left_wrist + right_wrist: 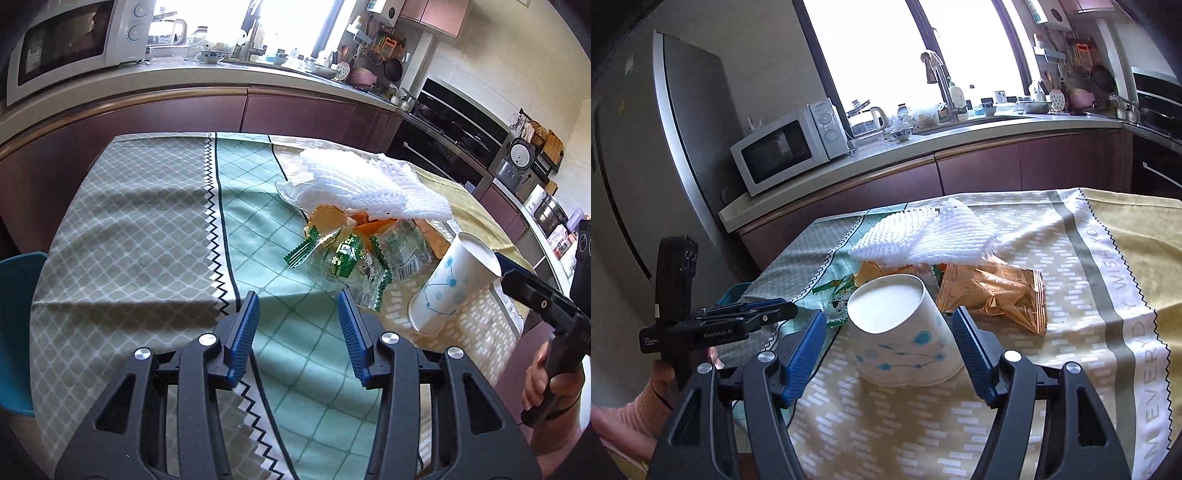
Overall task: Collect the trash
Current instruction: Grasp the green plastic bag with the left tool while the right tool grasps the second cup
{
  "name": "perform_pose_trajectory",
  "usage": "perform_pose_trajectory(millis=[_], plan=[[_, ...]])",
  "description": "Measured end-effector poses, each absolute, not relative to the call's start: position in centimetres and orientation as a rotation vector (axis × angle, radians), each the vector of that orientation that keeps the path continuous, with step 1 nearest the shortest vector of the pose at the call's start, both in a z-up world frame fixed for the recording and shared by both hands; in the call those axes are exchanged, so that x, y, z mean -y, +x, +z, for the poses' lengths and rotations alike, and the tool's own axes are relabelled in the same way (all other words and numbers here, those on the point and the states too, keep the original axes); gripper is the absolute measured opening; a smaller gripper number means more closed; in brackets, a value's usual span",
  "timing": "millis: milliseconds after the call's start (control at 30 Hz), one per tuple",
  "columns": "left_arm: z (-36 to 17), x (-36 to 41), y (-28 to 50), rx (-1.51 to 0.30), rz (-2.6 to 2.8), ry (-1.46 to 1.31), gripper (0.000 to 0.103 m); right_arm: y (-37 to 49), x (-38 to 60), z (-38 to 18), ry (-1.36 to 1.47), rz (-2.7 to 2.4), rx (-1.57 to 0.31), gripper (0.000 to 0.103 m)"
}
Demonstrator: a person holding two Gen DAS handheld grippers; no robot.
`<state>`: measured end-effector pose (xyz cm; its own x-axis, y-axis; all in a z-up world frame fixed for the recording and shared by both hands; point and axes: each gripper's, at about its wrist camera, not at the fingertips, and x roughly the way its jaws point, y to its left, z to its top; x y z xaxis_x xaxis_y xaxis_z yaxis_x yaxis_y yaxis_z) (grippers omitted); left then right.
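Note:
A pile of trash lies on the tablecloth: a white foam net, green-and-white wrappers, a golden snack bag and orange scraps. A white paper cup with blue dots stands upside down in front of the pile. My right gripper is open, with the cup between its blue pads and a gap showing on the left side. My left gripper hovers open over the cloth just short of the wrappers, with nothing between its fingers.
A kitchen counter runs behind the table, with a microwave and a sink on it. A fridge stands to the left, an oven to the right. A blue chair sits at the table's left edge.

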<state>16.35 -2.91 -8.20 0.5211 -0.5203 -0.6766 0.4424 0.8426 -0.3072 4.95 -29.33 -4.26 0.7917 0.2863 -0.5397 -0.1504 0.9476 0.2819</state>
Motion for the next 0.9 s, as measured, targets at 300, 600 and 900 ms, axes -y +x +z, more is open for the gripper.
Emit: perform_pose_trajectory(millis=[300,600,900], plan=[[-9.4,4.2,19.9,-0.939,-0.574,-0.17,0.047,6.3,27.9,-5.5,0.241,0.267,-0.624,0.072],[-10.0,5.2,22.3,-0.996,-0.638,-0.235,0.047,6.4,28.2,-5.8,0.266,0.285,-0.619,0.063],[-11.1,5.9,22.5,-1.021,-0.69,-0.275,0.014,6.1,28.5,-5.7,0.28,0.295,-0.61,0.062]])
